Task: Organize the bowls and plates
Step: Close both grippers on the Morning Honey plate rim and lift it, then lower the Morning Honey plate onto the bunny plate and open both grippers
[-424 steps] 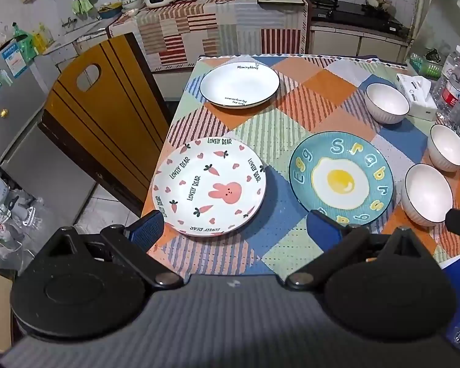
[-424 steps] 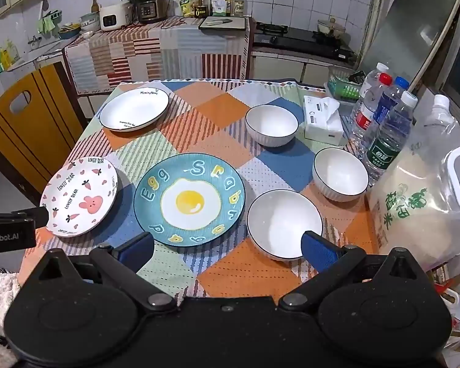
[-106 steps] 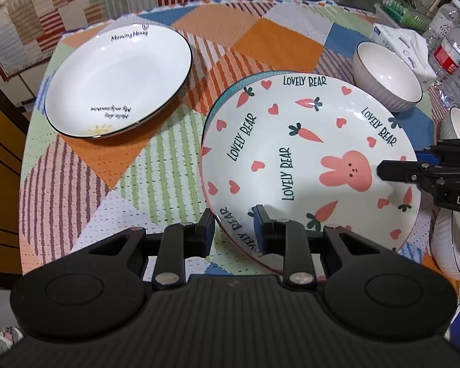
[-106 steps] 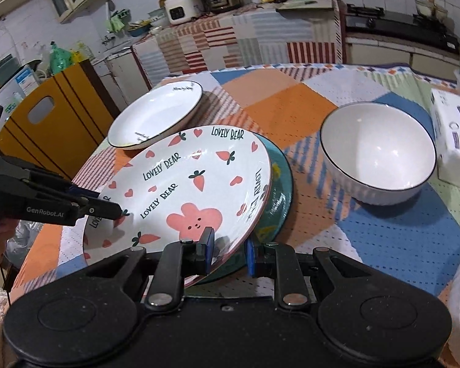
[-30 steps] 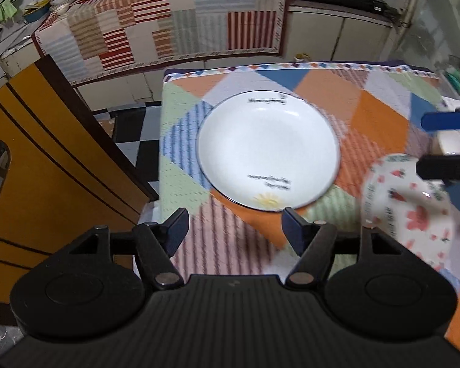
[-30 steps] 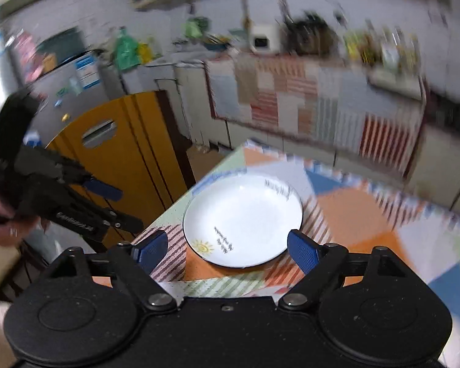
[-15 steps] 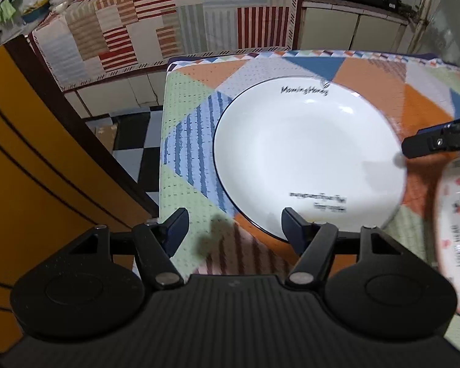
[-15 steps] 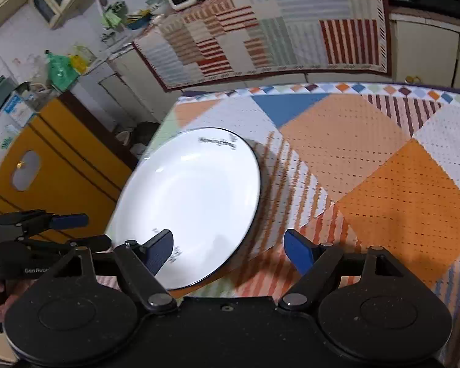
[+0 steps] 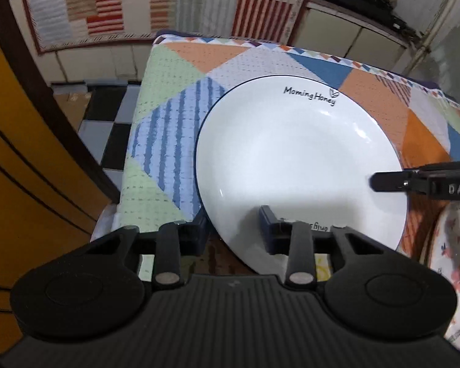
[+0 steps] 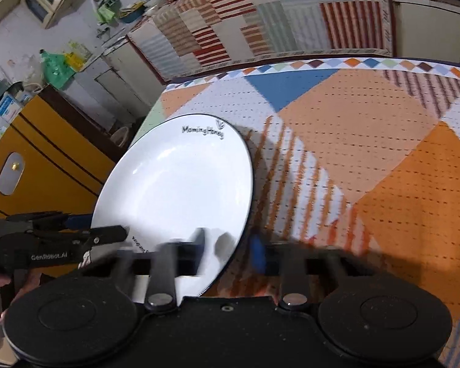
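A white plate with a thin dark rim and the words "Morning Honey" lies on the patchwork tablecloth. My left gripper straddles its near-left rim, one finger outside and one over the plate, jaws partly closed with a gap still showing. My right gripper straddles the plate's near-right rim, jaws narrowed and blurred by motion. Each gripper shows from the side in the other's view. The bunny plate's edge is at the right.
A yellow chair back stands close to the table's left edge. A counter draped in striped cloth runs behind the table. Checkered floor shows between them.
Both grippers have moved in onto the white plate's rim from either side and their jaws have narrowed from wide open. The plate fills more of both views.
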Demonstrator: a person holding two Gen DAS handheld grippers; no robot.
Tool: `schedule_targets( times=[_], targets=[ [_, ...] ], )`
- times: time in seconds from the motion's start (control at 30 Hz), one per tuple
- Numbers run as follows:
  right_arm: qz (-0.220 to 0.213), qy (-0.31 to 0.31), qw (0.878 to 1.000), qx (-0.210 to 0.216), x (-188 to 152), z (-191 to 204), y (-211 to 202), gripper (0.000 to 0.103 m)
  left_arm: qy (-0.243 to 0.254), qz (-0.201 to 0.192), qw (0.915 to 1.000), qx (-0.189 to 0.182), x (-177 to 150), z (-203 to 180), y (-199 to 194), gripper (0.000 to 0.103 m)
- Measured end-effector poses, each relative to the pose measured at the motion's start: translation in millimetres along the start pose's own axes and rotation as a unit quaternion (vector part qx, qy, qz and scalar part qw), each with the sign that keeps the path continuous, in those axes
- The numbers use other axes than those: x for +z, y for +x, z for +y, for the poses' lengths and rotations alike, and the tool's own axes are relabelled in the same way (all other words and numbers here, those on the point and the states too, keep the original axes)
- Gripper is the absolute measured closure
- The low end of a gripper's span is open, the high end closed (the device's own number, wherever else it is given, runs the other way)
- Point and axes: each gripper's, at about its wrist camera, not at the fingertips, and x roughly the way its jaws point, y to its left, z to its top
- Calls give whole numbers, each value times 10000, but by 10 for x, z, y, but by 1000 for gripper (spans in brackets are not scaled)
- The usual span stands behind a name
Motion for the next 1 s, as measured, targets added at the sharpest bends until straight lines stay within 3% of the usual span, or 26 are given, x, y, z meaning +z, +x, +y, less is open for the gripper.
schedule_targets(
  times=[0.23, 0.77, 1.0],
  targets=[
    [-85, -340, 9994, -35, -58, 45, -103, 83, 223, -75, 9997, 47, -39, -140, -182, 73],
    [-482, -507, 9975, 71, -504, 137, -1235, 81, 805, -394, 9960, 40, -310, -915, -1156, 73],
    [-535, -611, 9966, -113, -764, 93, -1660, 81, 882, -120, 9956, -279, -535, -1246, -1281, 73]
  ],
)
